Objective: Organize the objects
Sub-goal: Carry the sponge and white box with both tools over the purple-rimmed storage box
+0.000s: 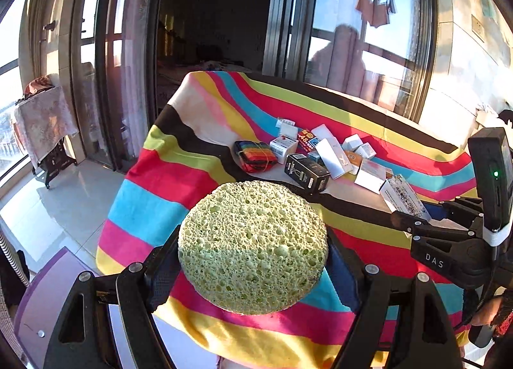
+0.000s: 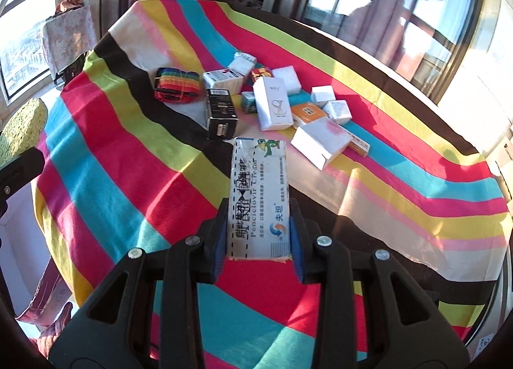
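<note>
My left gripper [image 1: 253, 260] is shut on a round yellow-green sponge [image 1: 253, 247], held above the near left corner of the striped table. The sponge also shows at the left edge of the right wrist view [image 2: 22, 128]. My right gripper [image 2: 258, 234] is shut on a long white cream box [image 2: 258, 196] with Chinese print, held above the striped cloth [image 2: 128, 160]. The right gripper with its box also shows in the left wrist view [image 1: 405, 197]. Several small boxes lie in a cluster mid-table: a black box [image 2: 221, 112], a tall white box [image 2: 272, 103], an orange box [image 2: 309, 112].
A folded rainbow-striped cloth [image 2: 176, 84] lies left of the boxes. Glass doors and windows [image 1: 362, 32] stand behind the table. A small covered side table [image 1: 41, 119] stands at the far left on the tiled floor. A purple surface [image 1: 48, 289] sits below my left gripper.
</note>
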Demonstrator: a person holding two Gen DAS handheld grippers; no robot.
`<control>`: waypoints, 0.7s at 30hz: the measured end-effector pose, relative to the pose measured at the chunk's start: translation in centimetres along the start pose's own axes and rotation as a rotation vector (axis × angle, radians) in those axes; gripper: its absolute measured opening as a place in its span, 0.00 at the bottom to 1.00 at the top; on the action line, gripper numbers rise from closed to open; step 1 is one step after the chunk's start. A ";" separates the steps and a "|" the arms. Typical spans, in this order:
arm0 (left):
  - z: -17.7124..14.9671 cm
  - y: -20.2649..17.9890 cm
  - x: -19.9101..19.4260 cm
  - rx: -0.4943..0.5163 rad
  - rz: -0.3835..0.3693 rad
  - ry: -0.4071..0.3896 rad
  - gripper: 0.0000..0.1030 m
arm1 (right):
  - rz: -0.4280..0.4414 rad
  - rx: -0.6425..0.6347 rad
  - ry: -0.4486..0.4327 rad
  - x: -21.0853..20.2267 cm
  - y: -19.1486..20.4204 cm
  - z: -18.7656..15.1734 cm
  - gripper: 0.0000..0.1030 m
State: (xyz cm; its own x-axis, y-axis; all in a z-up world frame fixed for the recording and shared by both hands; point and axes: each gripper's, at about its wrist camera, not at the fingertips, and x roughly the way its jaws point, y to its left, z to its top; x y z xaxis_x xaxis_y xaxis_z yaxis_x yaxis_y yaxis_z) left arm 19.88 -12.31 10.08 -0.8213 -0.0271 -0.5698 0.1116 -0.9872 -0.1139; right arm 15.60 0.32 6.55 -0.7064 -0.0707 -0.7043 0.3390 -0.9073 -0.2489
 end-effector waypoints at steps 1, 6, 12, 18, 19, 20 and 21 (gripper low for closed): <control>-0.2 0.6 -0.3 -0.010 0.008 0.002 0.79 | 0.007 -0.016 -0.002 -0.2 0.7 0.2 0.36; -1.7 3.7 -1.5 -0.053 0.052 0.018 0.79 | 0.044 -0.088 -0.006 -1.0 4.4 0.5 0.36; -4.5 7.8 -3.0 -0.117 0.122 0.053 0.79 | 0.123 -0.172 -0.001 -1.8 9.6 0.8 0.36; -7.7 13.3 -5.2 -0.219 0.217 0.089 0.79 | 0.378 -0.289 -0.012 -3.9 17.4 0.7 0.36; -8.1 14.2 -5.6 -0.234 0.235 0.092 0.79 | 0.425 -0.302 -0.010 -4.2 18.6 0.7 0.36; -8.5 15.0 -5.9 -0.247 0.255 0.095 0.79 | 0.462 -0.317 -0.009 -4.5 19.7 0.6 0.36; -9.0 15.8 -6.2 -0.257 0.276 0.100 0.79 | 0.489 -0.333 -0.010 -4.7 20.7 0.6 0.36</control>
State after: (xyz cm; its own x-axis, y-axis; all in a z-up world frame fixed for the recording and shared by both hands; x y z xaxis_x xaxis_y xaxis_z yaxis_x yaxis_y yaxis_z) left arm 31.72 -26.32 4.52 -0.6838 -0.2583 -0.6825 0.4678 -0.8729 -0.1384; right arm 25.59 -18.36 5.09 -0.4243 -0.4534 -0.7838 0.8024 -0.5895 -0.0934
